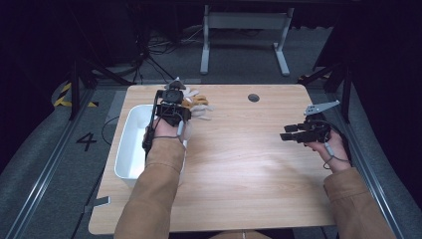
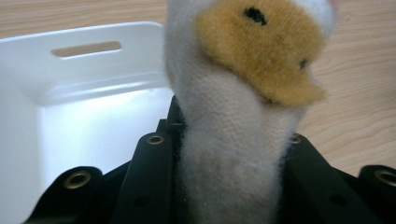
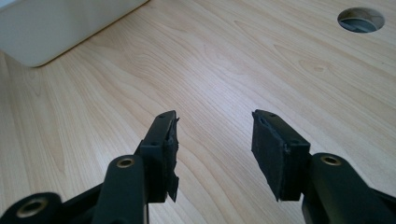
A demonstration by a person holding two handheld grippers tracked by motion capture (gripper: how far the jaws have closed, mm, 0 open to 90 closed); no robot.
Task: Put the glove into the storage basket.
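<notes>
Two tongs: you hold one pair in each hand over the tabletop (image 1: 239,164).
Left tongs (image 1: 191,104): pinching the plush duck (image 2: 243,93) around its white body, both jaws pressed into the fabric.
Plush duck: white with an orange beak (a black dot on the orange patch), held up at the far left of the tabletop, just right of the white bin (image 1: 130,144) and near its far end.
White bin: on the left side of the tabletop; in the left gripper view its bare floor and slotted handle lie just behind the duck.
Right tongs (image 3: 215,140): spread, nothing between the pads, over bare wood at the right.
Done: your grasp on the duck looks secure.
Left: by my reading, carry the duck left over the bin and let it go inside.
</notes>
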